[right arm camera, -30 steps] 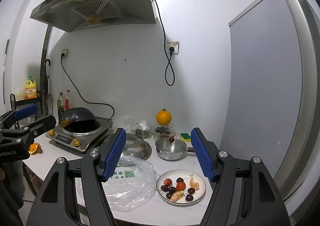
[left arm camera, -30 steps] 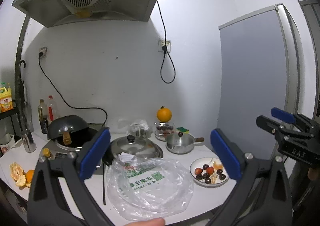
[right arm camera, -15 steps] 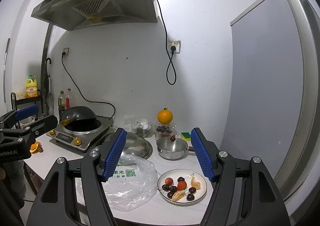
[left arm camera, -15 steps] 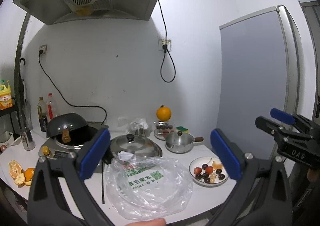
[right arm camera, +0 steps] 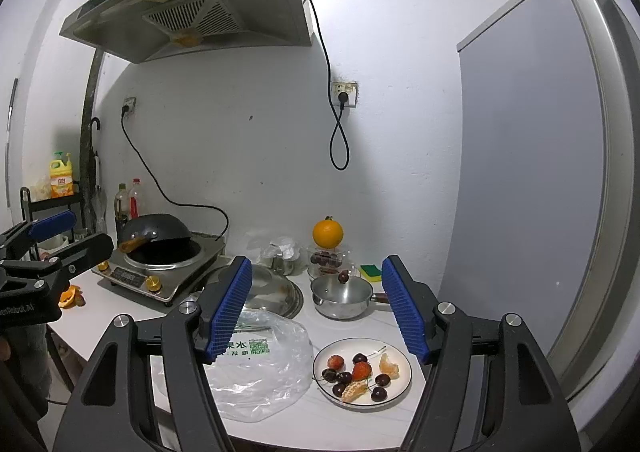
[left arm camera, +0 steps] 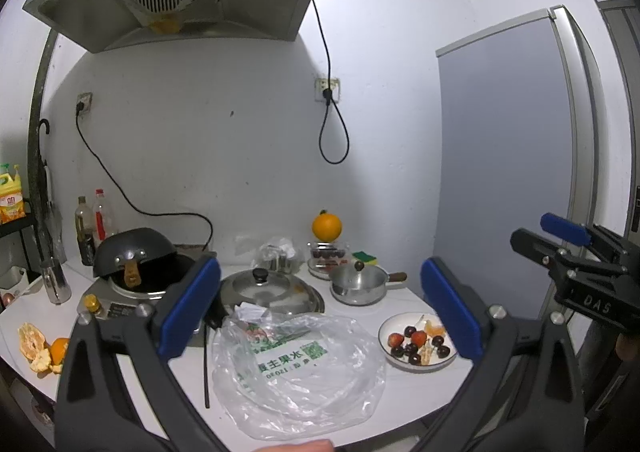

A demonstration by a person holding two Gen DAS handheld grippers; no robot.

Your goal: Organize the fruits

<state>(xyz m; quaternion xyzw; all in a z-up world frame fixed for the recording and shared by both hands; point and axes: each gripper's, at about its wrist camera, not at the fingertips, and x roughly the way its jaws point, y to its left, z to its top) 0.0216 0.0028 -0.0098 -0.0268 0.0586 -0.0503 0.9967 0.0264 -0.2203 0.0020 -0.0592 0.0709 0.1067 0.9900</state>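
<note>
Two hand-held grippers are held above a white countertop [right arm camera: 280,418], both aimed almost level toward the back wall. The left gripper [left arm camera: 320,308] is seen with its blue jaws spread wide and nothing between them, above a crumpled clear plastic bag [left arm camera: 298,366]. The right gripper [right arm camera: 316,312] is likewise released and empty. A white plate [right arm camera: 402,384] of fruit is set near the counter's front right edge, just right of the bag; dark cherries [right arm camera: 378,394], a strawberry [right arm camera: 361,371] and peeled orange segments [right arm camera: 354,391] are scattered on it, the nearest segment's long axis slanting up to the right. A whole orange [right arm camera: 327,233] is perched on a clear container [right arm camera: 326,258] by the wall, behind a small steel saucepan [right arm camera: 342,298].
</note>
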